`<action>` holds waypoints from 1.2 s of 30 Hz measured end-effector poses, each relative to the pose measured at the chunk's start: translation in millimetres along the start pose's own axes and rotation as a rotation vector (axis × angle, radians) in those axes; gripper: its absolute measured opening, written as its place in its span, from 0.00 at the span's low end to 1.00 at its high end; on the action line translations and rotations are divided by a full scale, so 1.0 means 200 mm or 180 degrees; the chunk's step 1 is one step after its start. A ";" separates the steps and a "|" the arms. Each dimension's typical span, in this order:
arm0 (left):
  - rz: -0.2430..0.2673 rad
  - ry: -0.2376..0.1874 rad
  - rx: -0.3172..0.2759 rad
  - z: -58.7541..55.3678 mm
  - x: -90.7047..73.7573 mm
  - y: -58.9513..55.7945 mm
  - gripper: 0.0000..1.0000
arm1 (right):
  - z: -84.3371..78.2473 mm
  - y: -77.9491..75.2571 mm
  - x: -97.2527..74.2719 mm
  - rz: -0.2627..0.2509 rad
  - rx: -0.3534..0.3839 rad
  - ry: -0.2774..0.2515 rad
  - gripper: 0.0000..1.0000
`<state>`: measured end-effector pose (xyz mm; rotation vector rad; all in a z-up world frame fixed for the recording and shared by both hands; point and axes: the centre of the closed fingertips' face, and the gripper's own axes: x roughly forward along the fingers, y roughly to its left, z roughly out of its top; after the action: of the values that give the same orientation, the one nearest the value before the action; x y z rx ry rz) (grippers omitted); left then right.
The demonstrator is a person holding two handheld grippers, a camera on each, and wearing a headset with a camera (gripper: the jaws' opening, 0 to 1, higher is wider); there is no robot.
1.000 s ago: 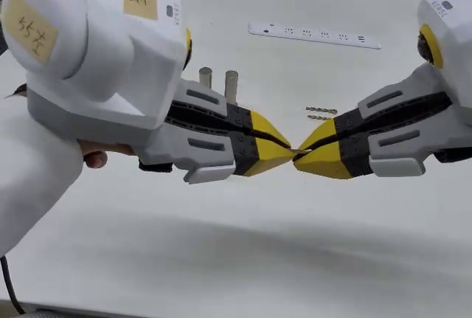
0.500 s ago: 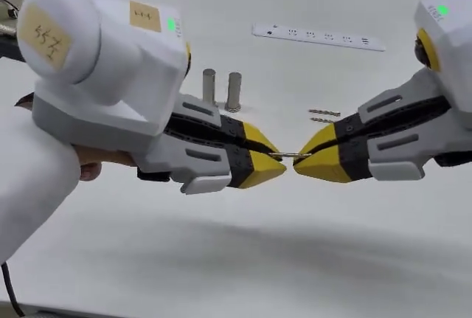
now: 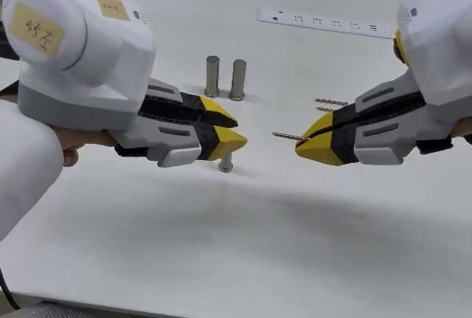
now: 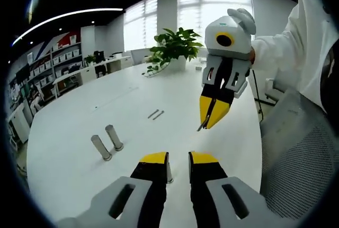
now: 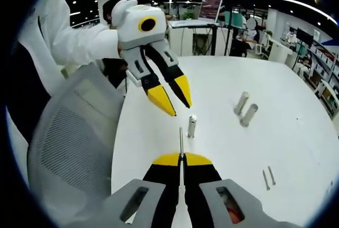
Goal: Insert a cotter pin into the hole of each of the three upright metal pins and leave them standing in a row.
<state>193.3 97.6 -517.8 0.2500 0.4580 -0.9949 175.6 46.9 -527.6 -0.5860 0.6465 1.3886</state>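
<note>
Cotter pin (image 3: 286, 137) is being gripped between the closed jaws of the right hand-held gripper (image 3: 299, 142).
The left hand-held gripper (image 3: 240, 132) is being held narrowly open just above one metal pin (image 3: 226, 163) standing on the surface (image 3: 221, 244); two other metal pins (image 3: 238, 80) are standing behind.

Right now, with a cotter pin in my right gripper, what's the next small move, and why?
Probably close the left gripper on the near metal pin to steady it. That pin stands free on the table at the gripper's open jaws. The right gripper is shut on a cotter pin that points toward it without touching. I can't make out the hole.
</note>
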 end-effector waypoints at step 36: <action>-0.0364 0.0475 0.0552 -0.15 0.10 0.08 0.07 | -0.03 -0.08 0.23 0.0024 -0.0054 0.0258 0.00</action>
<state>208.5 104.4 -553.9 0.4602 0.5267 -1.1341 193.9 72.5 -564.4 -0.6567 0.7031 1.3841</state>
